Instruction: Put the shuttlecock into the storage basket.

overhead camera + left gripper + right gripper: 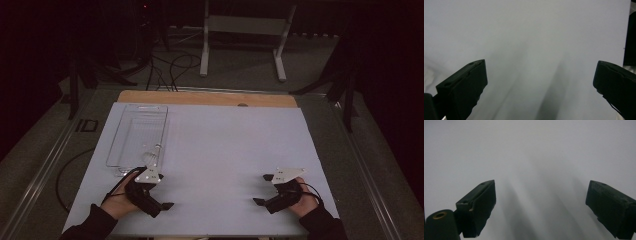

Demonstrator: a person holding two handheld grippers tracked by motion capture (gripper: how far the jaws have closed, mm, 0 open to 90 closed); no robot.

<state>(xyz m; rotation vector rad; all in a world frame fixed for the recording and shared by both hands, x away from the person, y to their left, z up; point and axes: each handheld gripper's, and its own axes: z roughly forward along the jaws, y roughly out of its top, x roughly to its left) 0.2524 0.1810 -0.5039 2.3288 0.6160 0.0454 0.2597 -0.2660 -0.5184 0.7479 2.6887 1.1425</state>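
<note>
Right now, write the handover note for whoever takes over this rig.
Left tool: open, holding nothing, low over the white table sheet at the near left, just short of the clear tray.
Right tool: open, holding nothing, low over the sheet at the near right.
Clear tray: lies flat on the sheet's left side, long side running away from the person; whether it holds anything is hard to tell.
Done: nothing visibly handled yet.
Left: probably the tray comes first; the left tool is nearest to it.
</note>
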